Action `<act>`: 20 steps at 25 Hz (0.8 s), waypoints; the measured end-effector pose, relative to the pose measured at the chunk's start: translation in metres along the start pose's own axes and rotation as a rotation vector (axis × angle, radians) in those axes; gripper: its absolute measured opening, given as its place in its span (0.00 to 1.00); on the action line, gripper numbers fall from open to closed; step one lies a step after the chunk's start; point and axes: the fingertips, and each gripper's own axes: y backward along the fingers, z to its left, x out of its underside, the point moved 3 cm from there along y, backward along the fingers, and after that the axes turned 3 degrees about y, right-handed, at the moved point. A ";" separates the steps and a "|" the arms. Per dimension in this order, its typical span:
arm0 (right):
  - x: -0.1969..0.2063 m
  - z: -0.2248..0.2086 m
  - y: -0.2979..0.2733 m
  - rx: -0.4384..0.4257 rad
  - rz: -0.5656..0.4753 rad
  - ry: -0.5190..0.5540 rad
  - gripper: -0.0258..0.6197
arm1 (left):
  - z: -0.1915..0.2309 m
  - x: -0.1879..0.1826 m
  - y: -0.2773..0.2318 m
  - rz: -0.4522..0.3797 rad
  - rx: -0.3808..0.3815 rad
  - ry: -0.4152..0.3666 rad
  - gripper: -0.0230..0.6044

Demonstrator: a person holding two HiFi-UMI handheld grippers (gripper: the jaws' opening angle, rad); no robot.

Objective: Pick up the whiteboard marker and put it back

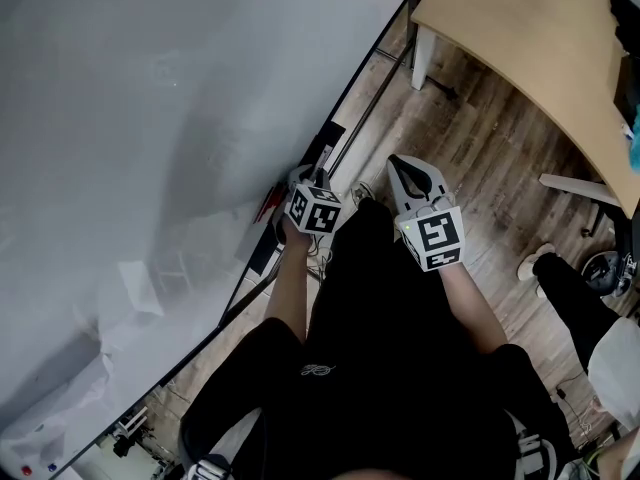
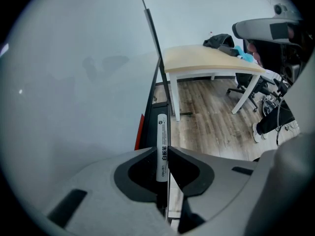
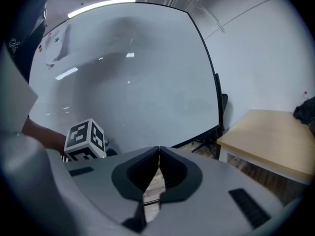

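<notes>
**Ana:** What do we see in the head view?

**Ben:** We hold the left gripper (image 1: pixel 316 180) low, right at the bottom edge of the whiteboard (image 1: pixel 150 118). The right gripper (image 1: pixel 398 165) is just beside it, on its right side, over the wood floor (image 1: pixel 470 158). A tan table (image 1: pixel 520 48) is well past the right gripper.

**Ana:** Can we find the whiteboard marker from up there?

**Ben:** No, we cannot pick it out there. We only see a small red thing (image 1: pixel 268 204) just to the left of the left gripper.

**Ana:** What about the left gripper view?

**Ben:** There we see it well. The two jaws pinch the whiteboard marker (image 2: pixel 161 129) from both sides. It is white with dark print. Its far end sticks out past the jaw tips. It lines up with the black ledge (image 2: pixel 149 136) under the board. We cannot tell if it touches the ledge. The board fills the left side of the jaws, and the floor and table are off to their right.

**Ana:** And the right gripper view?

**Ben:** The jaws are pressed together and there is nothing between them. The board stands ahead of them. The cube (image 3: pixel 86 139) of the left gripper is down to their left. The table is to their right.
</notes>
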 end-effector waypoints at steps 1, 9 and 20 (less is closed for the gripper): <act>0.000 0.002 -0.001 -0.006 0.002 0.002 0.04 | 0.000 0.000 0.000 0.001 0.006 0.007 0.15; -0.006 0.010 -0.006 -0.041 0.001 0.026 0.04 | 0.004 -0.002 0.004 -0.006 0.012 0.016 0.19; -0.010 0.035 0.012 -0.138 -0.022 0.073 0.04 | -0.004 -0.002 0.069 -0.175 -0.071 0.151 0.21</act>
